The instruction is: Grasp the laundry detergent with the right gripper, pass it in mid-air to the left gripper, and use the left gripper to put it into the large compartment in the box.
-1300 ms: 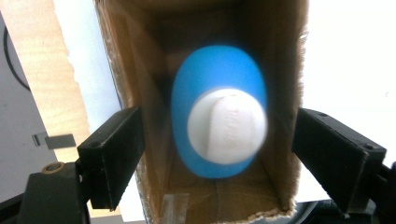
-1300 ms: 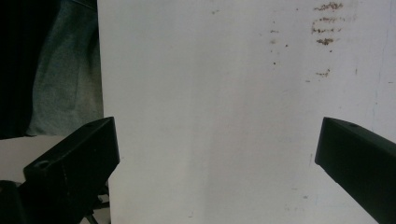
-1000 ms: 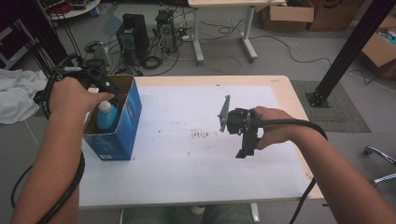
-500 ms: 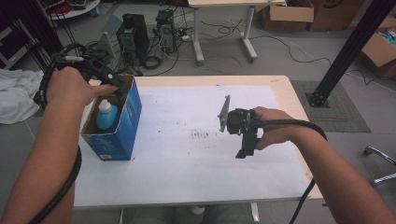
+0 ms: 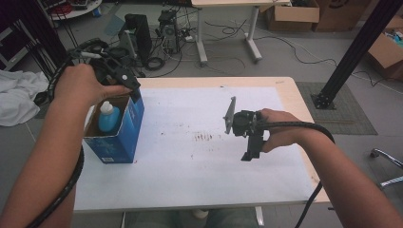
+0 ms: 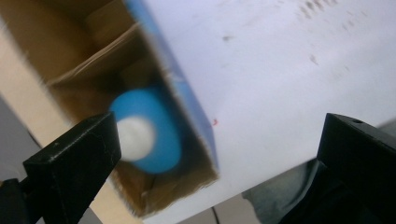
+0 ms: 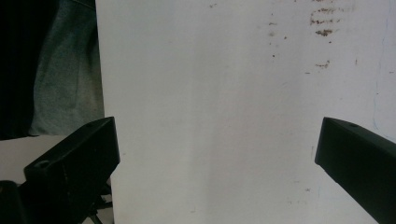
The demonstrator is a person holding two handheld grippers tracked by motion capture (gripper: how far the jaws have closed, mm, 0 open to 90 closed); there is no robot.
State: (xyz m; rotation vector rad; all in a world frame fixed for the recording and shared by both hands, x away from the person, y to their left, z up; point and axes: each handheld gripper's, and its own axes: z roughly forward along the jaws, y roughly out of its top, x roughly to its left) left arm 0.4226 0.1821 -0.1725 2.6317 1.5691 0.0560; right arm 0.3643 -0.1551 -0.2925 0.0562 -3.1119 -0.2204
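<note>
My left gripper has lifted up and back out of the blue box since the earlier frame, and its fingers have just been opening; they now stand wide apart with nothing between them. The blue bottle with the white cap is left standing inside the box, seen from above in the left gripper view (blurred, but clearly free of both fingers). The box sits at the table's left edge, its left wall about flush with that edge, so there is no spare room on that side; its right wall faces the open white sheet.

My right gripper hangs over the middle-right part of the table, well apart from the box. Its fingers are spread wide and empty, with the white surface below them. Between the two grippers the white surface lies open apart from a few brown stains near the centre. The table's near and right edges have free surface beside them.
</note>
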